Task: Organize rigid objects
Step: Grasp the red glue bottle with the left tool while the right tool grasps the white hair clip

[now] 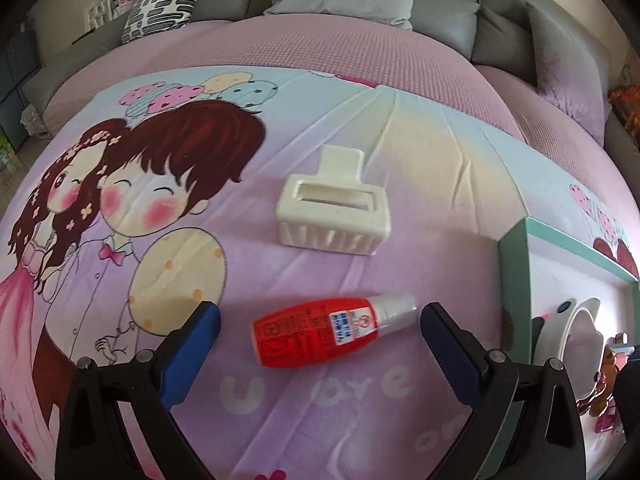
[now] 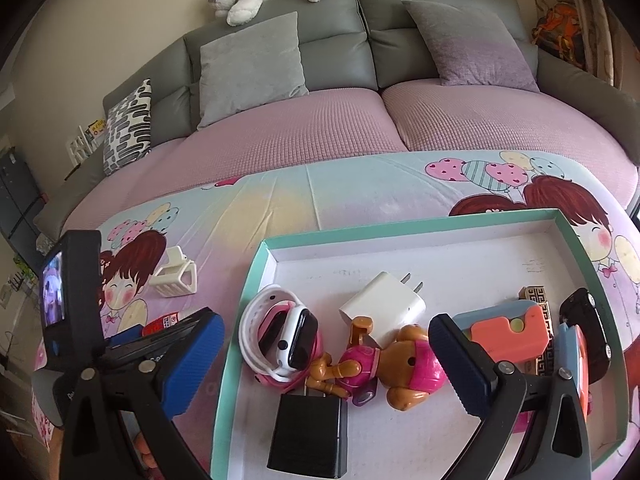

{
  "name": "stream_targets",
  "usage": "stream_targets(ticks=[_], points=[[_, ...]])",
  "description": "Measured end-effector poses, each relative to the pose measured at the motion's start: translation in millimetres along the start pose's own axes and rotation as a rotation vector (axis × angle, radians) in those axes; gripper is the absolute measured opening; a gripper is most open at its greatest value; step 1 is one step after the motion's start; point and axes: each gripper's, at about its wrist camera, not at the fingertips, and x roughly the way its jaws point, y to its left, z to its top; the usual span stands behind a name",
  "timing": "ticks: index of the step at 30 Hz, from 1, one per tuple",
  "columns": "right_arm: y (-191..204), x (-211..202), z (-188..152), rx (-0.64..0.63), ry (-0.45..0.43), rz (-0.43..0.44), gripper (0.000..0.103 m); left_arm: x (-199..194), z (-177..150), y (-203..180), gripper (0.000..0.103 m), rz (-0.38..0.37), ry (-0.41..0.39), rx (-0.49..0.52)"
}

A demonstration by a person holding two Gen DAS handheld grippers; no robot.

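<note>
A red bottle with a white cap lies on its side on the cartoon-print cloth, between the fingers of my open left gripper; neither finger touches it. Beyond it sits a cream hair claw clip, which also shows in the right wrist view. My right gripper is open above the teal-rimmed tray, holding nothing. Under it lie a pink and brown toy dog, a white and pink smartwatch, a white charger and a black charger.
The tray's corner stands just right of the left gripper. An orange and blue case, a dark toy car and other small items fill the tray's right side. A grey sofa with cushions lies behind. The left gripper's body is left of the tray.
</note>
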Motion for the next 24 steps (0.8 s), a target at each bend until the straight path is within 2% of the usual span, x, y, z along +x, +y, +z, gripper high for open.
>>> stream_targets(ticks=[6,15,20,24], points=[[9.6,0.7,1.5,-0.034,-0.001,-0.011,0.103,-3.1,-3.0,15.8,0.1,-0.005,0.009,-0.024],[47.4,9.8,13.7,-0.114,-0.013,0.048,0.103,-6.0,-4.4,33.1,0.099,-0.044,-0.004,-0.056],[67.7,23.9,22.5,-0.166,-0.005,0.095,0.103,-8.3,-4.1,38.9,0.085,-0.051,-0.02,-0.054],[80.9,39.8,29.1,-0.192,0.016,0.122,0.103,-9.7,-3.4,46.2,0.079,-0.071,-0.023,-0.066]])
